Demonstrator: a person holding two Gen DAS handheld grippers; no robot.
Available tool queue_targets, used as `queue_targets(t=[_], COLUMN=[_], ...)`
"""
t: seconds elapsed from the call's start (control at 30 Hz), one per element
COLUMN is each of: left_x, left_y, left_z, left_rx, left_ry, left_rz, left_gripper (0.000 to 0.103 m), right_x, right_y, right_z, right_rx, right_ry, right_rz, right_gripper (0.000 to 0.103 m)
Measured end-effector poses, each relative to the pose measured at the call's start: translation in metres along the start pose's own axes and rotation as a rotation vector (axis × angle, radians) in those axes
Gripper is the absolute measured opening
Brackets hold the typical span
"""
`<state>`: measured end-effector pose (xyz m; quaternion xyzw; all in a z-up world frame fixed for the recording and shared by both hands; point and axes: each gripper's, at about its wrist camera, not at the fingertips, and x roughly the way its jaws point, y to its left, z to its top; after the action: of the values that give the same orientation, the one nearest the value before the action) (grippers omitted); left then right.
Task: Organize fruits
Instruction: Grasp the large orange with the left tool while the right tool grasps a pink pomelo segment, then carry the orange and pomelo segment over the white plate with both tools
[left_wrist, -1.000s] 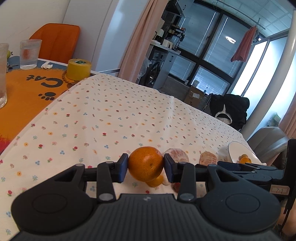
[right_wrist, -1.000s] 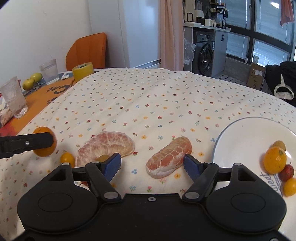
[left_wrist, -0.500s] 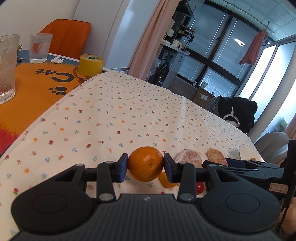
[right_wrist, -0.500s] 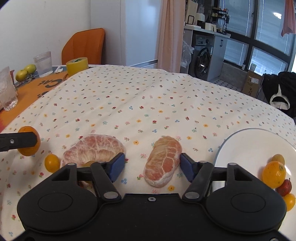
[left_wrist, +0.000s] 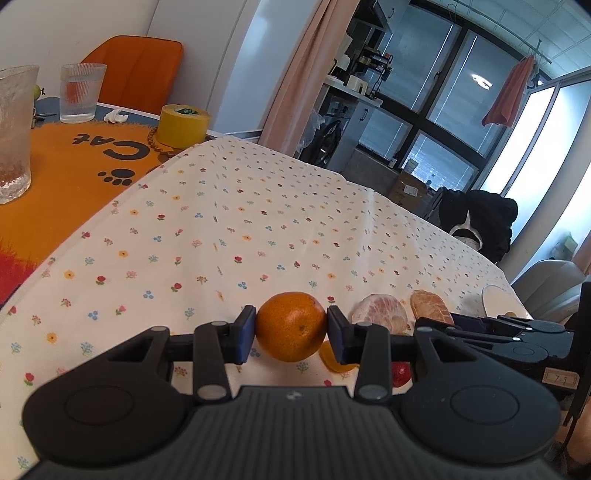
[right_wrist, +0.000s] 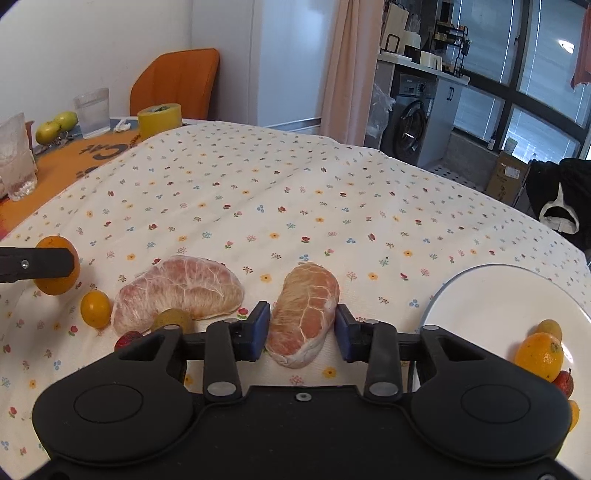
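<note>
My left gripper (left_wrist: 291, 328) is shut on an orange (left_wrist: 291, 325) and holds it above the flowered cloth; the orange (right_wrist: 55, 266) also shows at the left of the right wrist view. My right gripper (right_wrist: 301, 330) has both blue pads against a small peeled pomelo segment (right_wrist: 306, 317) that lies on the cloth. To its left lie a larger pomelo segment (right_wrist: 177, 288), a small yellow fruit (right_wrist: 95, 308), a greenish fruit (right_wrist: 171, 319) and a red one (right_wrist: 127, 338). The white plate (right_wrist: 498, 295) at the right holds an orange (right_wrist: 539, 356) and small fruits.
On the orange cat mat (left_wrist: 74, 166) at the far left stand two glasses (left_wrist: 79, 92), a yellow tape roll (left_wrist: 183, 125) and green apples (right_wrist: 55, 123). An orange chair (left_wrist: 140, 70) is behind the table. The table's far edge drops toward the kitchen.
The right gripper's jaws closed in from wide open onto the small pomelo segment. The left gripper kept its hold on the orange and shifted slightly leftward.
</note>
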<state>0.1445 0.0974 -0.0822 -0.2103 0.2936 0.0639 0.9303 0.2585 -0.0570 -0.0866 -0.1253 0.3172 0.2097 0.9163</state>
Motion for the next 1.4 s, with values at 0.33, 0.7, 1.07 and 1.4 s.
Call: queue_targets(t=[0.33,0.7,1.07,1.4], left_x=[-0.016,-0.028,-0.033,-0.028], left_y=[-0.015,-0.049,-0.096,-0.135], left_z=[0.003,0.003,0.003,0.0], left_rx=[0.028,0.083,0.168,0.232], left_ry=[-0.028,-0.051,-0.071,-0.066], left_rz=[-0.002,-0.035,-0.076,-0.112], left_gripper=[0.04,0.04,0.04,0.04], right_x=[-0.029,-0.072,-0.106,-0.125], right_y=[-0.006,-0.028,-0.066,-0.105], right_z=[-0.004,-0.004,-0.02,-0.037], right_rx=[0.049,0.084,0.141,0.204], right_ry=[-0.043,-0.128,-0.189,-0.219], right_rz=[0.06,0.06,0.035,-0.028], right_gripper=[0.034,0.034,0.034,0.034])
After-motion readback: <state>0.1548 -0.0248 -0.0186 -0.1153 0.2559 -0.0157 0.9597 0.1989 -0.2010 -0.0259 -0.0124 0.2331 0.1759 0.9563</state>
